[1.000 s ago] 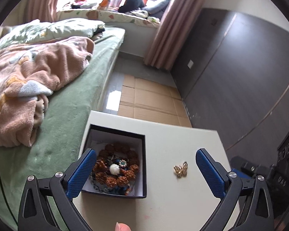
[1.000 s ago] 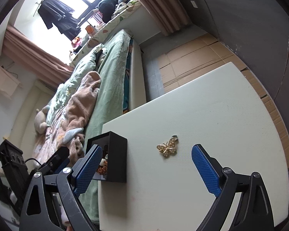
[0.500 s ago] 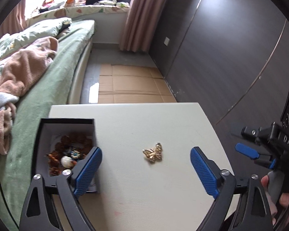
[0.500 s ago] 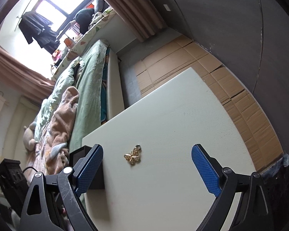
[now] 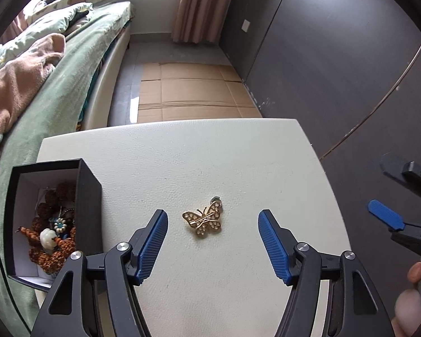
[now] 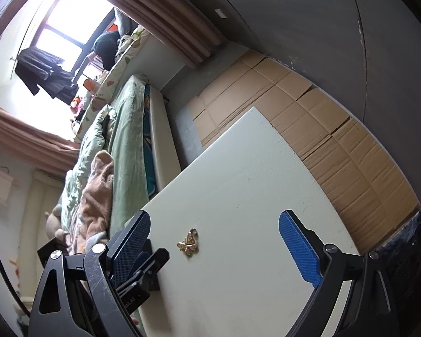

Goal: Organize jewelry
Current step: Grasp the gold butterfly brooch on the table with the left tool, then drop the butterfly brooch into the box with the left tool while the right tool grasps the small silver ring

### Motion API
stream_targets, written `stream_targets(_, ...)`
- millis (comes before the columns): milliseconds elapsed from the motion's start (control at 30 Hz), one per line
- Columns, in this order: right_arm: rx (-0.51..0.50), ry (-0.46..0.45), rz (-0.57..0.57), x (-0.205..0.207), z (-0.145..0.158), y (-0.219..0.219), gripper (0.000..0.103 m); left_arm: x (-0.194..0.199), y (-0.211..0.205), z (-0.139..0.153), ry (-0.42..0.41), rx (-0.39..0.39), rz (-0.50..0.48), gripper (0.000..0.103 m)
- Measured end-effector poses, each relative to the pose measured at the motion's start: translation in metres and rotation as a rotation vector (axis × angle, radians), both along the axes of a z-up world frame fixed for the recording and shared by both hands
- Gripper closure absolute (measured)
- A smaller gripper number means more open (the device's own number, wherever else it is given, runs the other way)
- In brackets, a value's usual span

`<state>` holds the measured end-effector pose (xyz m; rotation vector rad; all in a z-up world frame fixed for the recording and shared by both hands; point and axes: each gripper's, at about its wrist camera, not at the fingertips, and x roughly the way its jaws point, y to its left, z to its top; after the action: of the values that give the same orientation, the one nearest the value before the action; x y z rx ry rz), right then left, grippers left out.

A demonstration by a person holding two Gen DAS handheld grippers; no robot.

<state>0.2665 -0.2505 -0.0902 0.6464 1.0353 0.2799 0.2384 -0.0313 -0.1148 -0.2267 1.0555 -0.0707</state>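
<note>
Brooch [image 5: 202, 222] lies flat on the white table [image 5: 238, 154], dead ahead of your left gripper [image 5: 212, 238] and centred between its spread blue pads, untouched. Its wingspan runs roughly across the gap, tilted a little. Your right gripper [image 6: 219, 250] is also spread and empty, with the butterfly ahead but nearer its left pad. The left looks closer and better lined up. The black box [image 5: 89, 196] of beads sits to the left gripper's left.

Gold metal brooch [image 5: 202, 221] w/ glittery stones, matt grainy white table [image 5: 210, 151], matt black box [image 5: 88, 196].
</note>
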Motion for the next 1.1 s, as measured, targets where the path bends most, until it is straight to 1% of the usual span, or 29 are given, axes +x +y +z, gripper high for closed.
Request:
stream_targets(133, 0.011, 0.011, -0.003, 0.004, -0.002, -0.001, 0.009, 0.008, -0.006, -0.014, 0.027, 0.029, 0.007, 0.036)
stream_targets(300, 0.028, 0.017, -0.015, 0.008, -0.004, -0.005, 0.009, 0.014, -0.011, -0.027, 0.036, 0.076, 0.011, 0.036)
stream_targets(433, 0.039, 0.025, -0.018, 0.01, -0.005, -0.007, 0.009, 0.019, -0.012, -0.036, 0.05, 0.087, 0.019, 0.037)
stream_targets(500, 0.034, 0.026, -0.015, 0.011, -0.006, -0.006, 0.009, 0.021, -0.013, -0.04, 0.058, 0.089, 0.017, 0.04)
stream_targets(533, 0.031, 0.027, -0.013, 0.011, -0.006, -0.005, 0.009, 0.022, -0.014, -0.042, 0.063, 0.095, 0.018, 0.045)
stream_targets(733, 0.002, 0.033, 0.001, 0.011, -0.006, 0.004, 0.009, 0.023, -0.02, -0.045, 0.028, 0.149, 0.009, 0.047)
stream_targets(800, -0.006, 0.035, 0.009, 0.012, -0.006, 0.008, 0.009, 0.022, -0.02, -0.045, 0.02, 0.175, 0.015, 0.062)
stream_targets(833, -0.012, 0.035, 0.015, 0.012, -0.007, 0.011, 0.009, 0.023, -0.018, -0.044, 0.02, 0.165, 0.015, 0.063)
stream_targets(933, -0.039, 0.038, 0.03, 0.013, -0.008, 0.017, 0.009, 0.023, -0.006, -0.043, 0.028, 0.09, 0.019, 0.063)
stream_targets(1033, -0.064, 0.044, 0.056, 0.015, -0.01, 0.026, 0.01, 0.02, 0.005, -0.037, 0.026, 0.042, 0.038, 0.063)
stream_targets(1100, -0.088, 0.045, 0.077, 0.014, -0.011, 0.034, 0.013, 0.018, 0.013, -0.029, 0.009, 0.021, 0.056, 0.063)
